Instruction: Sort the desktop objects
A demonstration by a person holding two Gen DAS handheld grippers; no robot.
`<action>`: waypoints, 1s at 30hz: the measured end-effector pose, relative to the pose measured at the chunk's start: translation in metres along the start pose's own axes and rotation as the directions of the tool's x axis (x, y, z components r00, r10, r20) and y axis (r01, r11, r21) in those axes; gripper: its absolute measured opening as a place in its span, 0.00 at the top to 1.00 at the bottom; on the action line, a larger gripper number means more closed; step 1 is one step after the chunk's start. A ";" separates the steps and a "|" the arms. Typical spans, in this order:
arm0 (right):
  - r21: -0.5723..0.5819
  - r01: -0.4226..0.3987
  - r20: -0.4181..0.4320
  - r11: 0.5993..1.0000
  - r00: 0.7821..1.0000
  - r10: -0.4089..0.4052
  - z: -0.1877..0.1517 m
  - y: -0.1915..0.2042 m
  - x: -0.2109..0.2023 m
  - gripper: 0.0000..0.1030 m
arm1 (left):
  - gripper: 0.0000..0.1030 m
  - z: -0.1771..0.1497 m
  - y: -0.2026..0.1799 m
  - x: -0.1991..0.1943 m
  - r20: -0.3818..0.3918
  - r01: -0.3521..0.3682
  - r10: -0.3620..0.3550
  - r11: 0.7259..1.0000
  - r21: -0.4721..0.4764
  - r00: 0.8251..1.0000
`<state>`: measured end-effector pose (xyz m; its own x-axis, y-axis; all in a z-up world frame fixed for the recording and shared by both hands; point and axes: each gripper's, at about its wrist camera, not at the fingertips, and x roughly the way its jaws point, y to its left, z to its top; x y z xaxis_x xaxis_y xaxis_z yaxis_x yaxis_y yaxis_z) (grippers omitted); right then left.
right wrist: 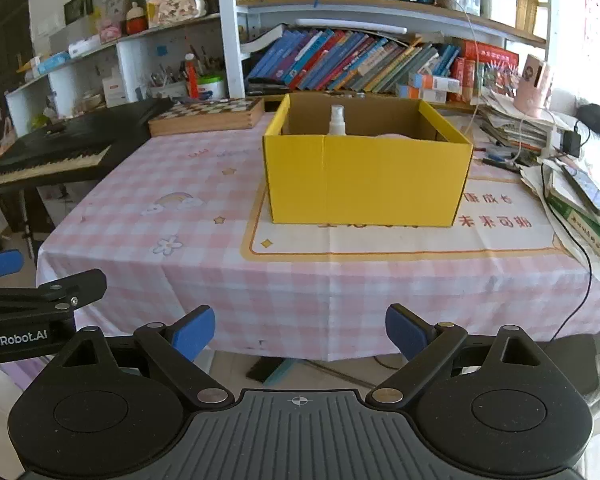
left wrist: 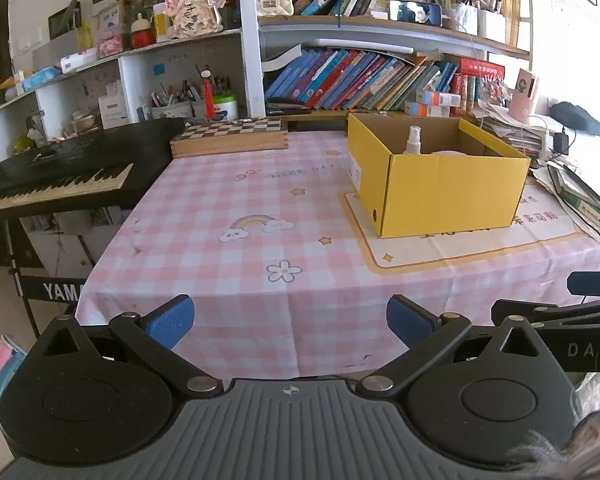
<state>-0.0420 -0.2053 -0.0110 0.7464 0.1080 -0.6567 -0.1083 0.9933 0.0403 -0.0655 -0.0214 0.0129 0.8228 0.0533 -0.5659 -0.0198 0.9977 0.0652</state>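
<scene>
A yellow cardboard box [left wrist: 444,196] [right wrist: 364,178] stands open on the pink checked tablecloth [left wrist: 236,248] [right wrist: 204,264], right of centre. Inside it a small clear spray bottle [left wrist: 413,141] [right wrist: 337,121] stands upright, beside something pale and pinkish that barely shows above the rim. My left gripper [left wrist: 290,322] hovers open over the table's near edge with nothing between its blue pads. My right gripper [right wrist: 300,332] is open too, holding nothing, back from the near edge and facing the box. Each gripper's body shows at the side of the other's view.
A wooden chessboard box [left wrist: 230,136] [right wrist: 208,116] lies at the table's far left. A black keyboard [left wrist: 60,176] [right wrist: 52,152] stands left of the table. Stacked papers, books and cables [left wrist: 580,184] [right wrist: 572,200] crowd the right edge. Bookshelves [left wrist: 360,80] rise behind.
</scene>
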 end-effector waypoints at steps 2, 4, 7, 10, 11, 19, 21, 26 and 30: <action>0.003 0.001 -0.001 1.000 1.000 -0.001 0.000 -0.001 0.000 0.08 | 0.00 0.000 -0.001 0.000 0.000 0.002 -0.002 1.000 0.005 1.000; 0.002 0.001 -0.001 1.000 1.000 -0.001 -0.001 -0.001 -0.001 0.08 | 0.00 0.000 -0.002 -0.001 0.000 0.004 -0.004 1.000 0.009 1.000; 0.001 0.000 -0.003 1.000 1.000 0.000 -0.001 -0.001 0.000 0.08 | 0.00 -0.001 -0.003 -0.001 0.000 0.005 -0.005 1.000 0.013 1.000; 0.002 -0.001 -0.005 1.000 1.000 0.001 -0.001 -0.001 0.000 0.08 | 0.00 -0.001 -0.003 -0.001 0.000 0.004 -0.004 1.000 0.012 1.000; 0.003 -0.002 -0.005 1.000 1.000 0.002 -0.001 -0.001 0.000 0.08 | 0.00 -0.001 -0.003 -0.001 0.000 0.004 -0.004 1.000 0.012 1.000; 0.003 -0.006 -0.010 1.000 1.000 0.006 -0.002 0.000 0.001 0.08 | 0.00 -0.001 -0.003 -0.001 0.001 0.005 -0.005 1.000 0.012 1.000; 0.001 -0.008 -0.010 1.000 1.000 0.008 -0.002 0.000 0.001 0.08 | 0.00 -0.001 -0.003 -0.001 0.001 0.006 -0.006 1.000 0.013 1.000; 0.000 -0.008 -0.010 1.000 1.000 0.008 -0.003 0.001 0.000 0.08 | 0.00 -0.001 -0.003 -0.002 0.001 0.011 -0.011 1.000 0.016 1.000; 0.000 -0.009 -0.011 1.000 1.000 0.009 -0.003 0.001 0.000 0.08 | 0.00 -0.001 -0.004 -0.003 0.001 0.011 -0.011 1.000 0.016 1.000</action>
<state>-0.0436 -0.2047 -0.0131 0.7380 0.1169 -0.6646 -0.1156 0.9922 0.0462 -0.0684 -0.0257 0.0129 0.8233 0.0424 -0.5660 -0.0020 0.9974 0.0719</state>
